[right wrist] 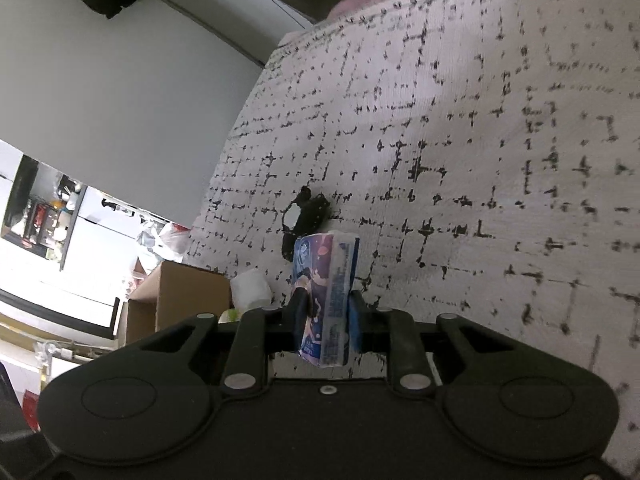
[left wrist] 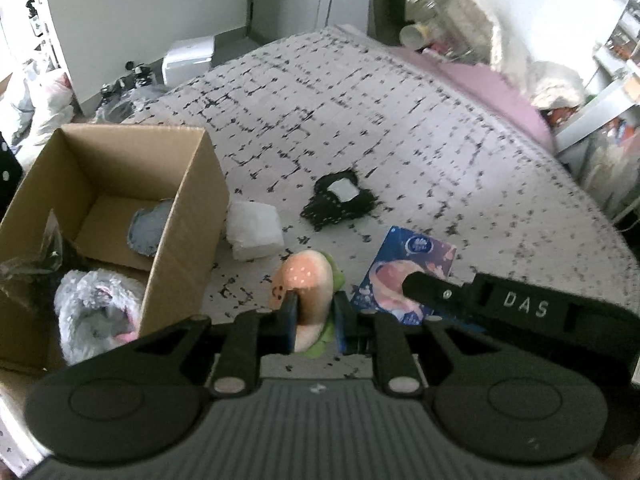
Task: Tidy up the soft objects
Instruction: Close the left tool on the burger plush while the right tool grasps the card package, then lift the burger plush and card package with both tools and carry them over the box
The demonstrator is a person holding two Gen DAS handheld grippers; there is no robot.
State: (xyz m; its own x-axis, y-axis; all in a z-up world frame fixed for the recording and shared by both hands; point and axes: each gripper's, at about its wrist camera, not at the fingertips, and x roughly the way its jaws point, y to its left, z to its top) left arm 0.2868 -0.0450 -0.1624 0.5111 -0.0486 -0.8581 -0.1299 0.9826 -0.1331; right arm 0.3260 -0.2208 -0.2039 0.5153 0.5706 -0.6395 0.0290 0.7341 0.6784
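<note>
My left gripper (left wrist: 315,305) is shut on a plush burger toy (left wrist: 305,280), tan bun with a smiley face and green lettuce, held just above the patterned bedspread (left wrist: 400,120). My right gripper (right wrist: 326,304) is shut on a blue tissue pack (right wrist: 326,288); the pack (left wrist: 404,272) and a right finger (left wrist: 432,286) also show in the left wrist view. An open cardboard box (left wrist: 176,216) stands to the left, with a grey-blue soft item (left wrist: 150,230) inside. A grey fluffy toy (left wrist: 96,312) lies at its near side.
A white soft packet (left wrist: 256,232) lies beside the box, and a black item with a white label (left wrist: 340,200) lies mid-bed; both also show in the right wrist view (right wrist: 252,288) (right wrist: 304,216). Clutter and shelves line the bed's far and right sides.
</note>
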